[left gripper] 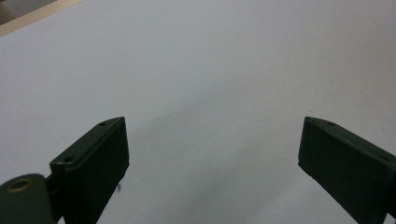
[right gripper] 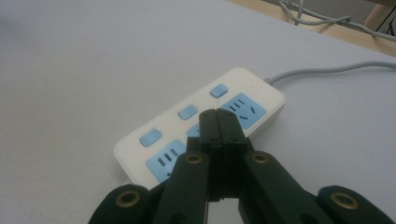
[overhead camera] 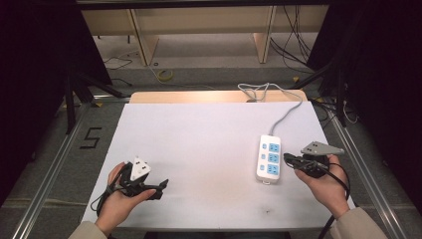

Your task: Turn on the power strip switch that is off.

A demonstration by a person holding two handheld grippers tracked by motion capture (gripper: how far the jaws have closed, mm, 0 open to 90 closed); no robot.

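A white power strip [overhead camera: 268, 158] with blue sockets and blue switches lies on the white table at the right; its grey cable [overhead camera: 283, 117] runs off toward the far edge. My right gripper [overhead camera: 287, 158] is shut with nothing in it, its tips just right of the strip. In the right gripper view the closed jaws hover over the strip's [right gripper: 154, 144] middle socket. My left gripper [overhead camera: 161, 189] rests near the front left of the table, held in a hand. The left gripper [left gripper: 212, 149] stands wide open over bare white surface.
The white sheet [overhead camera: 199, 149] covers a wooden table whose far edge [overhead camera: 199, 96] shows. The strip's cable loops [overhead camera: 256, 90] at the back. Beyond are wooden furniture legs and floor cables. A "5" mark [overhead camera: 91, 138] sits on the floor at the left.
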